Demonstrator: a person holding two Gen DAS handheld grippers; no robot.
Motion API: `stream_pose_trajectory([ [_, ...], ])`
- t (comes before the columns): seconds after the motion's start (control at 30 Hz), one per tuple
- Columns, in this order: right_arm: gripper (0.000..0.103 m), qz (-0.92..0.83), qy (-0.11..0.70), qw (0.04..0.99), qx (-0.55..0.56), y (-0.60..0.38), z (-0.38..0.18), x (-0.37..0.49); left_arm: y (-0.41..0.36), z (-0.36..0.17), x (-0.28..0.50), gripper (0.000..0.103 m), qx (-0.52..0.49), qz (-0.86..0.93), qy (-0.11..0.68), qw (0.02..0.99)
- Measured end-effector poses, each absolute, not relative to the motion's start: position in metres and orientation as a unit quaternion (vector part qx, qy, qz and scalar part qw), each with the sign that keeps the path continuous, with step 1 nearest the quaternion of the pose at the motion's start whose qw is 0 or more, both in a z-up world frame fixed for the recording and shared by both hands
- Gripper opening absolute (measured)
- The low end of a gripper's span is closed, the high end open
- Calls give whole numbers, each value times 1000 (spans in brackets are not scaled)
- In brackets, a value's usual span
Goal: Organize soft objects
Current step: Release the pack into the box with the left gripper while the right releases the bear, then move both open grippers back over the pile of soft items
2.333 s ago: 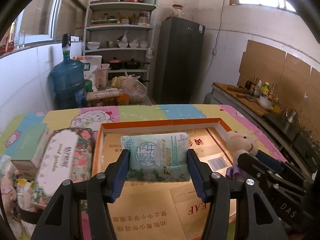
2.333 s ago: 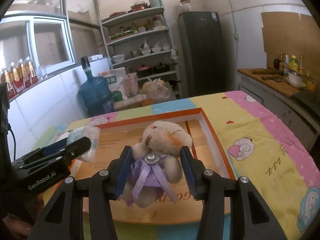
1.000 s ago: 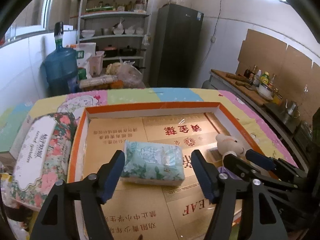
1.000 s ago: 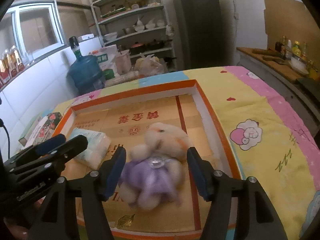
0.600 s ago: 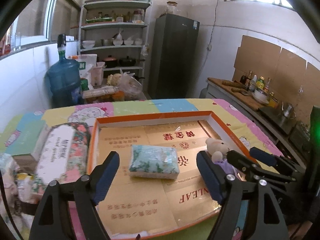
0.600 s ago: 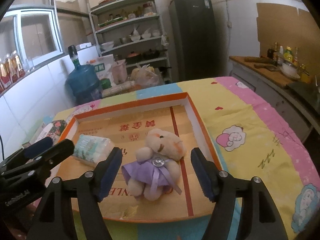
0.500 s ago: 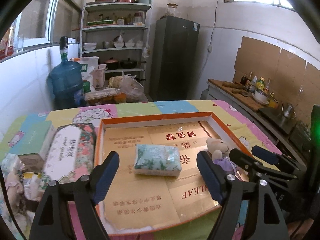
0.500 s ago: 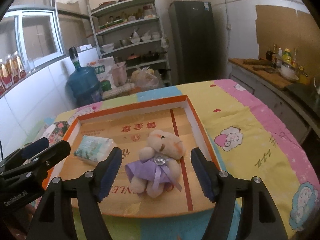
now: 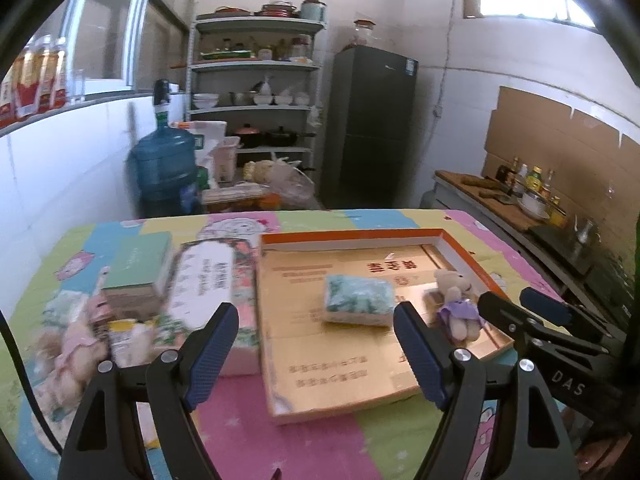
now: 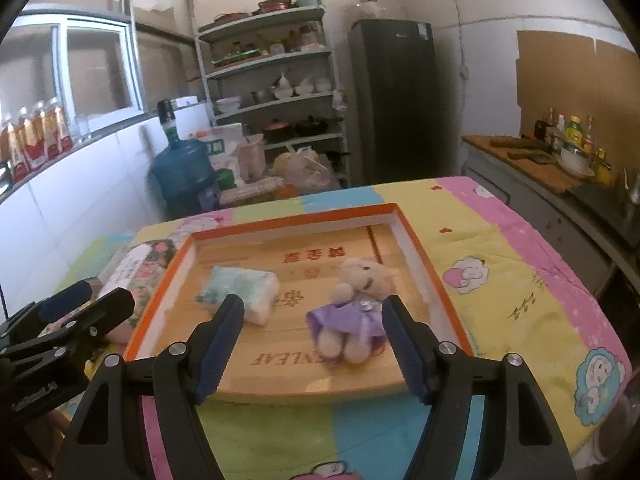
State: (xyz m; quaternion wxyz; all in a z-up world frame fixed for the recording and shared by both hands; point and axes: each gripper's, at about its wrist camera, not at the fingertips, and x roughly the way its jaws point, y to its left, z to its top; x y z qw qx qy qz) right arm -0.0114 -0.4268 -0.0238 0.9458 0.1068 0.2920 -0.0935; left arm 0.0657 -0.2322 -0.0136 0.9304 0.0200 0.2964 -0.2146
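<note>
Hovering over the worktop (image 9: 280, 432), the left claw (image 9: 316, 344) is spread wide with nothing between its fingers; the tissue pack (image 9: 358, 300) lies in the tray (image 9: 348, 237) just beyond it. Beside it, the right claw (image 10: 312, 338) also stands spread and empty, with the bear (image 10: 354, 312) lying in the tray just ahead of its right finger.

Daylight pours from the high window (image 9: 532, 4) above the fridge (image 9: 370, 128), blown out white, and the wall below it glows hazy. The fridge itself sits dark. Both views bend hard at the rims, black vignette in the corners. The plush bear (image 10: 356, 304) smears softly (motion blur), and things left of the tray (image 9: 280, 408) blur too.
</note>
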Motion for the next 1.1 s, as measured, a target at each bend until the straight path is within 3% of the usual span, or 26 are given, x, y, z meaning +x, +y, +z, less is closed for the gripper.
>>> stream_pose_trajectory([
  [1.1, 73, -7, 292, 954, 73, -249, -30, -21, -65, -16, 29, 80, -1, -116, 284, 952],
])
